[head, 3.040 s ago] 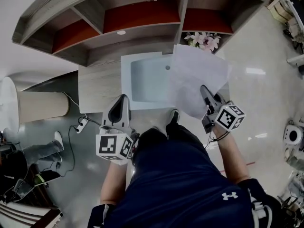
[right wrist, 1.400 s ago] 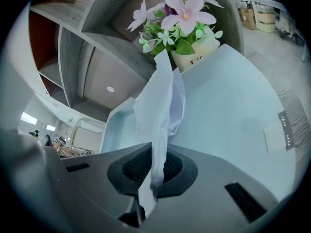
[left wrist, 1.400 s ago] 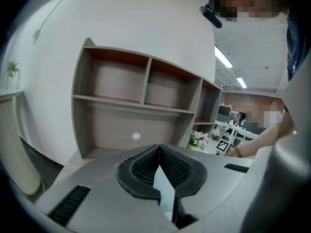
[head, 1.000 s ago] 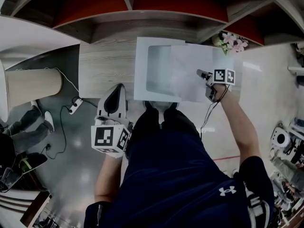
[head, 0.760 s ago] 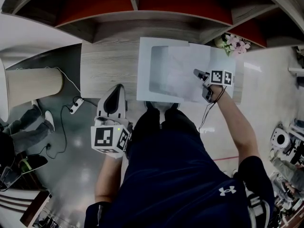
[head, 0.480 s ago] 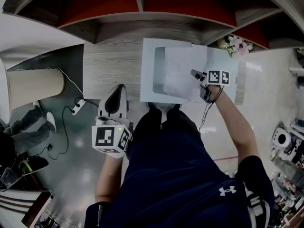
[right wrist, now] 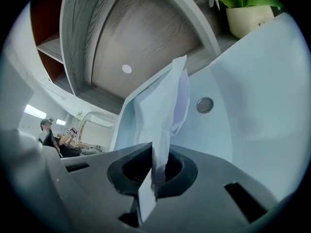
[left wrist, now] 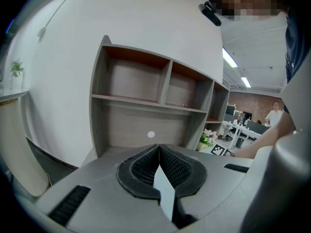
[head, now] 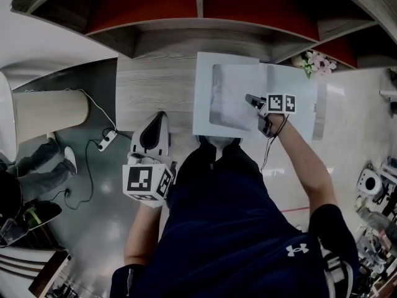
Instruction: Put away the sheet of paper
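Observation:
The white sheet of paper (head: 232, 95) lies bent inside the white basin (head: 203, 85) on the wooden counter. My right gripper (head: 249, 98) reaches over the basin's right part and is shut on the sheet's edge. In the right gripper view the paper (right wrist: 160, 106) stands crumpled up out of the shut jaws (right wrist: 154, 152), with the basin wall and its drain (right wrist: 204, 105) behind. My left gripper (head: 159, 115) hangs low by the person's left side, short of the counter. Its tips (left wrist: 159, 149) touch, and nothing is held in them.
Wooden shelves with red backs (head: 198, 5) rise behind the counter (head: 155, 85). A flower pot (head: 316, 61) stands right of the basin. On the floor at left are a beige cylinder (head: 49, 113) and a power strip with its cable (head: 107, 140).
My right gripper has carried the sheet leftward over the basin, and the paper now lies bunched inside it. The left gripper has stayed in place.

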Tool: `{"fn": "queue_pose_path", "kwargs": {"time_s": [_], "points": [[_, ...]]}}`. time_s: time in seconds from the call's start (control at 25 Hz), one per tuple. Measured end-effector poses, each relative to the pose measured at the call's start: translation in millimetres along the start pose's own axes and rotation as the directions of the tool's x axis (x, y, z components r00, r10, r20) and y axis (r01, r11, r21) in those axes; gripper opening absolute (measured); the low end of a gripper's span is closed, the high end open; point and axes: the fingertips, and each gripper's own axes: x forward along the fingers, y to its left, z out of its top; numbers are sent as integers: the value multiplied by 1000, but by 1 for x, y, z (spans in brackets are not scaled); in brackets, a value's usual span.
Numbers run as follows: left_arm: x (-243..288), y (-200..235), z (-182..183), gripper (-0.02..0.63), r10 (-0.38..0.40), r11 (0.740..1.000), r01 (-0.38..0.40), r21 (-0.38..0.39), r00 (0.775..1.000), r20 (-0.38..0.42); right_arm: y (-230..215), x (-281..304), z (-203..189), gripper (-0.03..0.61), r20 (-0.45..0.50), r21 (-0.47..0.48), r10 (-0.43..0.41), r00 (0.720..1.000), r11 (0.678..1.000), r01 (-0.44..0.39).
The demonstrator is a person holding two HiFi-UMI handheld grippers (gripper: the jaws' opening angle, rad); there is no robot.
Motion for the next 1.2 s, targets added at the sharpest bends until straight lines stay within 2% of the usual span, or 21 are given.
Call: {"fn": "queue_pose_path", "kwargs": {"time_s": [0.6,0.8,1.04,1.12,1.2], "points": [[-14,18,-6,17,7,1000,-8,-1,1000,-11,34,35,-7,17,-42,-51,36,998,998,-38],[-18,18,-8,15,10,1000,-10,-9,1000,-12,49,45,-11,17,-64,-115,47,997,992,-54],[-18,7,-6,15,5,1000,-5,-8,1000,-3,55,45,-12,18,-38,-113,76,996,990,-80],[-18,4,-6,15,4,1000,-4,-9,1000,-3,52,42,-12,134,-32,-109,66,997,992,-69],[-17,-2,-7,15,0,1000,0,-8,1000,-3,48,36,-11,176,-23,-110,53,998,992,-56]]}}
